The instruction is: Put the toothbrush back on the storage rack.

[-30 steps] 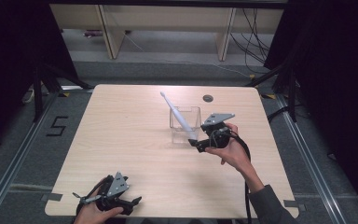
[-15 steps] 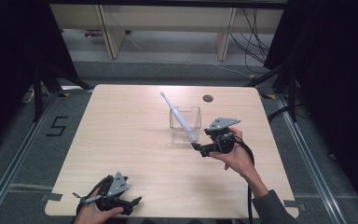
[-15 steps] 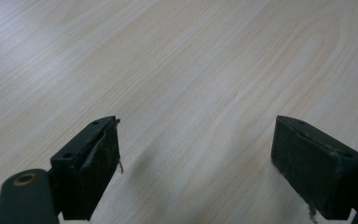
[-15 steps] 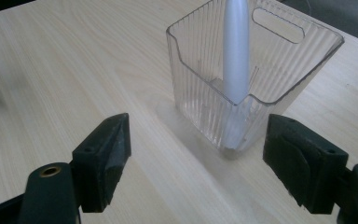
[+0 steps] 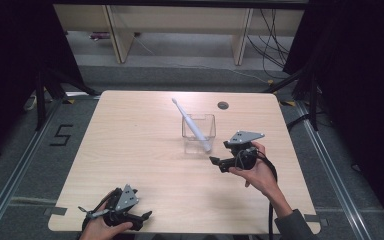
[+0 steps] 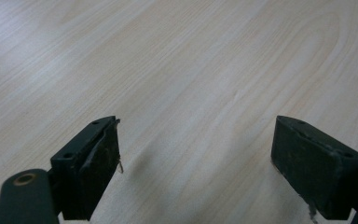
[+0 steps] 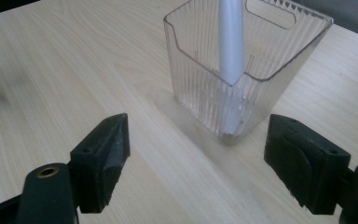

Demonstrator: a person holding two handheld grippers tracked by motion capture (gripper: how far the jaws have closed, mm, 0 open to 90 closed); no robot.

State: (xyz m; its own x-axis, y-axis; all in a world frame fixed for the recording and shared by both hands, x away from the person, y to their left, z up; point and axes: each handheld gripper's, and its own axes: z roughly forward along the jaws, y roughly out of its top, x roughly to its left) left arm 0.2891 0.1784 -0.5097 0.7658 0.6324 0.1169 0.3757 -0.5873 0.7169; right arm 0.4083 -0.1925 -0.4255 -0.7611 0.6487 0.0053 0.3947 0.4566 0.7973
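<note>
The white toothbrush [image 5: 191, 123] leans in the clear ribbed plastic cup [image 5: 198, 133], mid-table; it looks light, stiff and slick, so grip the handle above the cup's rim. Your right gripper [image 5: 219, 163] sits just right of the cup, jaws apart and empty. Your left gripper [image 5: 140, 219] rests well away from the cup at the near edge, jaws also apart.

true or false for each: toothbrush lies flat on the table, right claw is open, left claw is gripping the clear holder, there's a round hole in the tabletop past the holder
1. The toothbrush lies flat on the table. False: it stands leaning in the clear holder.
2. The right claw is open. True.
3. The left claw is gripping the clear holder. False: it is open over bare table near the front edge.
4. There is a round hole in the tabletop past the holder. True.
</note>
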